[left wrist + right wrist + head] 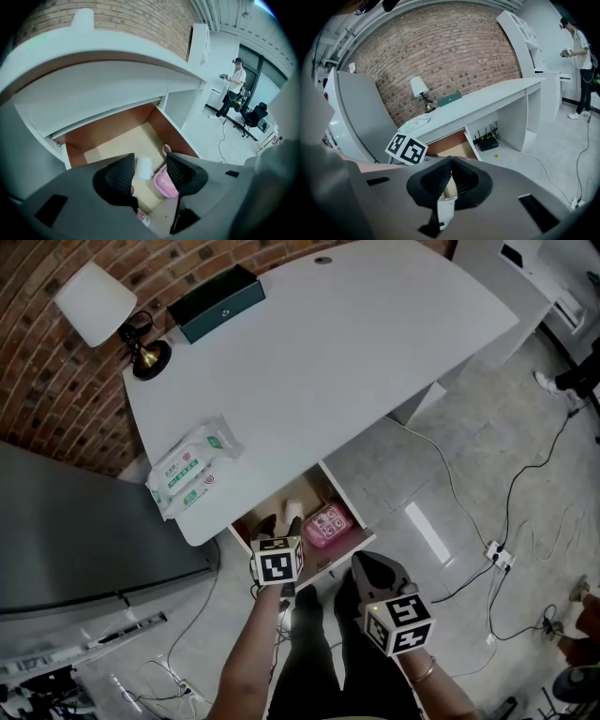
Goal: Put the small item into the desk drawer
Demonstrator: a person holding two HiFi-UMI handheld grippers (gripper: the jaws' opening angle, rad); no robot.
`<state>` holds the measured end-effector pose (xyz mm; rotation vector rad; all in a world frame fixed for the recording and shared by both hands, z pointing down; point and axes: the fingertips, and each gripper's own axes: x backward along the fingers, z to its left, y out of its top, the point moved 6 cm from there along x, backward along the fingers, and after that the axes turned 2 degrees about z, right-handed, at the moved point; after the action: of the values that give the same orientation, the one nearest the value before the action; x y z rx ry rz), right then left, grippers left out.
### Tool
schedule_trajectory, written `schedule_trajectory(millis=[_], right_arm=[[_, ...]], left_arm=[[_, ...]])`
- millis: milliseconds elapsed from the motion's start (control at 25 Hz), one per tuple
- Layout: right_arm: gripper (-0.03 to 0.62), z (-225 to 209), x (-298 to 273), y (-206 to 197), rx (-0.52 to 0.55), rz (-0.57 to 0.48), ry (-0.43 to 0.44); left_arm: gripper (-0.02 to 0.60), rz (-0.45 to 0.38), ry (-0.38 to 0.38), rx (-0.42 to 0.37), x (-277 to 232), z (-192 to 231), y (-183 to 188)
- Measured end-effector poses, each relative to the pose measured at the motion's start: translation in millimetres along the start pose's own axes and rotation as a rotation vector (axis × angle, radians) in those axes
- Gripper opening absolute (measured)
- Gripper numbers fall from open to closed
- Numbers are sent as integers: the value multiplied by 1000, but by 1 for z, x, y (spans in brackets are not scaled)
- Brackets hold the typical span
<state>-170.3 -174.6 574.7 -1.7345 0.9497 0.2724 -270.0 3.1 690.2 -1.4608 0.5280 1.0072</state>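
Left gripper view: left gripper spread wide, empty; small white item below in open drawer, just beside pink case. Right gripper view: right gripper closed tight, empty. Head view only: wipes pack on desk.

Desk: white top. Drawer: reddish-brown walls, pale tan floor. Case in drawer: pink. Small item beside it: white. Box: dark teal. Lamp: white shade, brass base. Wipes packs: white, green and red print. Wall: red-brown brick. Floor: light grey. Left gripper, right gripper: black ribbed pads, black-and-white square markers on cubes.
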Motion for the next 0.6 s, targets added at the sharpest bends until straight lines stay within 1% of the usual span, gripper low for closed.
schedule_trajectory(millis=[320, 600], right_arm=[[9, 30, 20, 26, 14, -61, 0], [9, 54, 41, 46, 48, -97, -6]], left_arm=[[218, -125, -23, -9, 91, -7, 14], [182, -223, -42, -31, 166, -8, 28]])
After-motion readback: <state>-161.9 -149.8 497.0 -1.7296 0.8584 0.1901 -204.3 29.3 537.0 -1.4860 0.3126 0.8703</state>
